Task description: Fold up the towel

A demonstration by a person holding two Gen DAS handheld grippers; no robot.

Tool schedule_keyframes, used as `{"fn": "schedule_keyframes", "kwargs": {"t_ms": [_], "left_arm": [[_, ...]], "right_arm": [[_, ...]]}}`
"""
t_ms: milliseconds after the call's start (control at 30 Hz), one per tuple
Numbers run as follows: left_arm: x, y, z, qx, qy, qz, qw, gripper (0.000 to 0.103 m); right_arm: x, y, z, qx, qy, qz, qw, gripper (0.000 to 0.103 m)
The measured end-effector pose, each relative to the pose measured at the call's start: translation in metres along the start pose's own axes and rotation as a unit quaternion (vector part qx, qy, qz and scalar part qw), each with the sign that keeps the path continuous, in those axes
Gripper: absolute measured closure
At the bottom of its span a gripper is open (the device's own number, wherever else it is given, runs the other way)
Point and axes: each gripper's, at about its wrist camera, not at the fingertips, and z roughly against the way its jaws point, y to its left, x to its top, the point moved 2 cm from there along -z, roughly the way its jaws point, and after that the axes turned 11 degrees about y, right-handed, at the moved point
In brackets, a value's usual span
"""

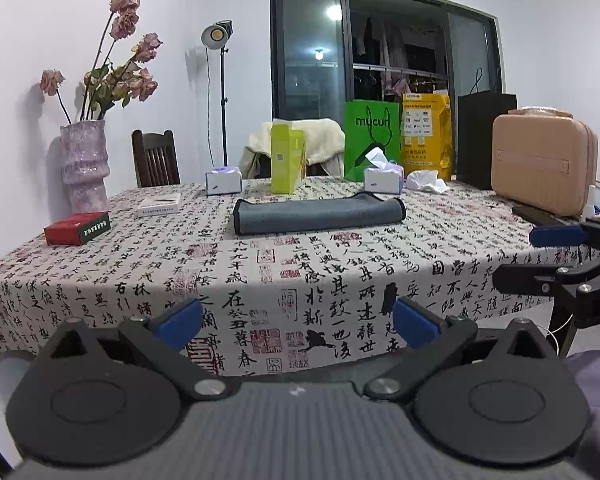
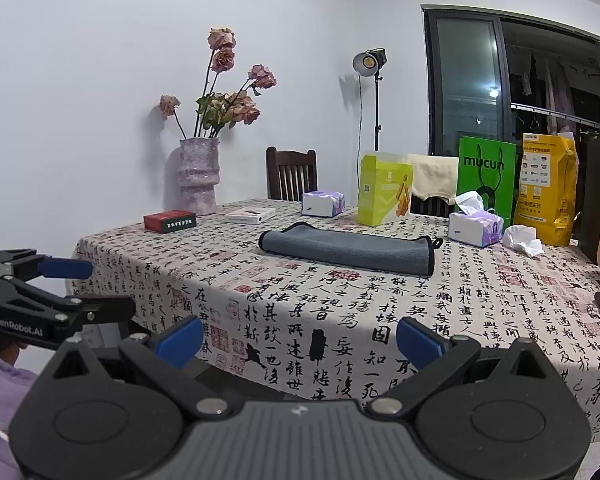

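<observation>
Both wrist cameras sit low, off the tabletop's [image 1: 340, 264] near edge, looking forward across it. The left tool's [image 1: 298, 320] view faces squarely; the right tool's [image 2: 300, 338] angles leftward (both share the grey towel [image 1: 318, 216]).

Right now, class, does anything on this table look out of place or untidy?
Yes: a crumpled white tissue lies loose on the tablecloth beside the purple tissue pack, near the yellow bag. The grey towel lies flat, already folded over. Nothing looks spilled or broken.

"mucun" on green bag [image 1: 371, 140]; "GenRobot.AI" on left gripper [image 2: 66, 284].
</observation>
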Motion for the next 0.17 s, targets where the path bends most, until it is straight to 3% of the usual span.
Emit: {"fn": "schedule_keyframes", "kwargs": {"t_ms": [167], "left_arm": [[0.001,0.005,-0.020,0.015,-0.018,0.008,0.9997,0.000]], "right_arm": [[0.004,-0.006,-0.011,-0.019,-0.009,0.016,1.000,0.000]]}}
